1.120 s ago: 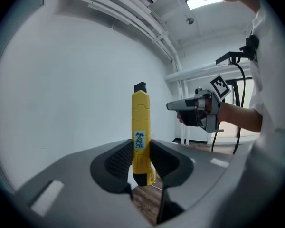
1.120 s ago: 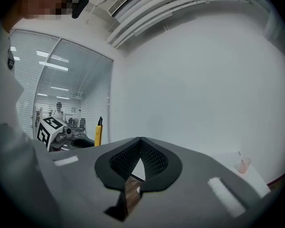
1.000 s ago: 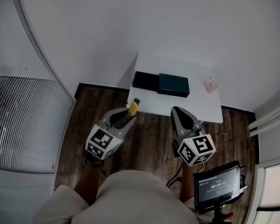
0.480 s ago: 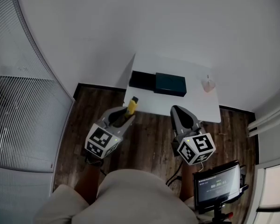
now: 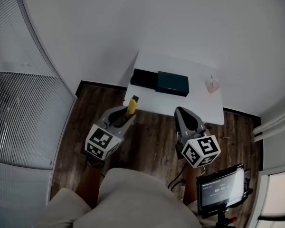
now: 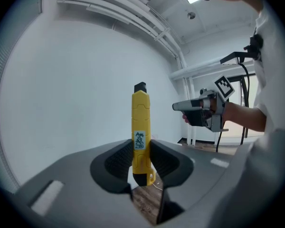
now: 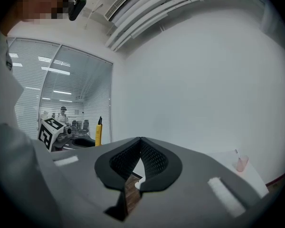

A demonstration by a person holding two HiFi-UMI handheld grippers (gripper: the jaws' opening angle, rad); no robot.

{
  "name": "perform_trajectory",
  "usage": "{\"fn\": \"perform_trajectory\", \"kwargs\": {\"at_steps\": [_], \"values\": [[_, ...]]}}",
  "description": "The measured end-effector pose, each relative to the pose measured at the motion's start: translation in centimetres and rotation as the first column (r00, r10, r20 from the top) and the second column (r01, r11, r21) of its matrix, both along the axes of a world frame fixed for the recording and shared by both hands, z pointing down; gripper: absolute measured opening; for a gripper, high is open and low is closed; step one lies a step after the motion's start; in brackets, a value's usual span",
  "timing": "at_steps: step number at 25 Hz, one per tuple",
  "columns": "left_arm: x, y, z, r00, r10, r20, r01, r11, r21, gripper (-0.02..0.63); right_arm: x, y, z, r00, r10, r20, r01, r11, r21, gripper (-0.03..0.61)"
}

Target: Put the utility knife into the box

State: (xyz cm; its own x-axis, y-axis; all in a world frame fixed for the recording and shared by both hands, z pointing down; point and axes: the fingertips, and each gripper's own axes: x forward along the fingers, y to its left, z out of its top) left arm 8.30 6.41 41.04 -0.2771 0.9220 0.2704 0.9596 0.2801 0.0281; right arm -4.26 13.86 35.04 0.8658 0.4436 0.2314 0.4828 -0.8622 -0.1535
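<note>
My left tool [image 5: 127, 116] is clamped on the utility knife [image 6: 140, 132]: both ribbed pads press on the lower part of its yellow body, one on each side, and the jaws stand at a middling width to take it. The knife rises straight out from between the pads, its black tip at the far end, and a small printed label faces my camera just above the grip. The butt end hangs a little below the pads.

My right tool [image 7: 140, 148] has its jaws together at the tips, with nothing between them; only a sliver of wooden floor [image 5: 152, 137] shows through the gap lower down.

Both tools hang over the floor, side by side and apart, short of the white tabletop [image 5: 199, 106]. The box [image 5: 172, 83] lies ahead of them on the tabletop, beyond the knife's tip and well apart from it: a black part and a dark teal part touching side by side. Ahead of my right tool, off to its right, a small pink cup [image 5: 212, 85] stands on the same tabletop, apart from the box.
</note>
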Motion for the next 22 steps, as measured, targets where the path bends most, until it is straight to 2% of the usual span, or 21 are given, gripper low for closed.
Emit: {"fn": "perform_trajectory", "kwargs": {"at_steps": [9, 17, 22], "values": [[-0.4, -1.0, 0.6, 1.000, -0.006, 0.003, 0.006, 0.999, 0.033, 0.110, 0.1, -0.9, 0.7, 1.000, -0.018, 0.001, 0.018, 0.999, 0.032, 0.002], [-0.1, 0.8, 0.8, 0.999, 0.027, 0.022, -0.027, 1.000, 0.013, 0.110, -0.2, 0.0, 0.8, 1.000, 0.010, 0.020, -0.011, 1.000, 0.028, 0.002], [-0.2, 0.9, 1.0, 0.999, 0.020, 0.027, -0.020, 1.000, -0.002, 0.110, -0.6, 0.0, 1.1, 1.000, 0.013, 0.018, -0.013, 0.999, 0.029, 0.002]]}}
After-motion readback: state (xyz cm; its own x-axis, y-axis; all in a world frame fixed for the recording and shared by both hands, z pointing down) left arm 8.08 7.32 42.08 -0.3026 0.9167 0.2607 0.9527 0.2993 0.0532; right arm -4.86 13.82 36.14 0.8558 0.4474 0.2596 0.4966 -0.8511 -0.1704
